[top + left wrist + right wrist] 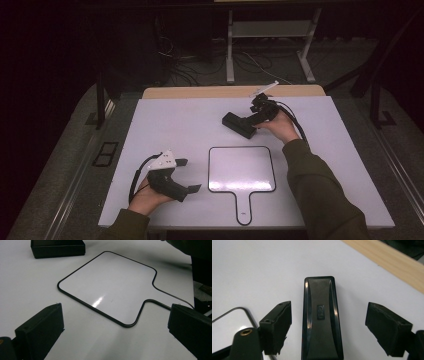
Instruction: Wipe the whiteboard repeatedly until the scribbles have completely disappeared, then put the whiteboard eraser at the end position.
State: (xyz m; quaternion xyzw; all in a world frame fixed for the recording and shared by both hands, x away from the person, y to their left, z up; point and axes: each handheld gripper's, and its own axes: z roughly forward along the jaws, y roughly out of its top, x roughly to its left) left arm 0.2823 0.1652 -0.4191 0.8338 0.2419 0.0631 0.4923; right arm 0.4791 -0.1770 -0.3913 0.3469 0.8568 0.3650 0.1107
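1. Currently the right gripper (328,322) is seen with its jaws spread; the black whiteboard eraser (322,320) lies between them, and the pads are not pressed on it, with a gap on each side.
2. Key relation: in the right gripper view the eraser lies dead ahead at 12 o'clock, its long axis running 6 to 12, parallel to the jaws. A straight closing would pinch its long sides.
3. On the high view the eraser (239,124) is placed on the white table (165,125) at about 12 o'clock from the handled whiteboard (241,169), well apart from it, long axis slanted roughly 10 to 4. The right gripper (256,121) is held at its 4 o'clock end.
4. Nearer hand: the right, clearly. The left gripper (191,176) is held low at 9 o'clock of the whiteboard, well apart from the eraser.
5. Left gripper (115,327) state: jaws spread wide, nothing between them; the whiteboard (110,287) is viewed ahead, the eraser (58,248) at 11 o'clock beyond it.
6. Eraser look: glossy black plastic, oblong, rounded corners, waisted top panel with a small embossed mark at centre, unreadable.
7. Whiteboard look: white, thin black rim, short handle, surface wiped clean as far as can be told.
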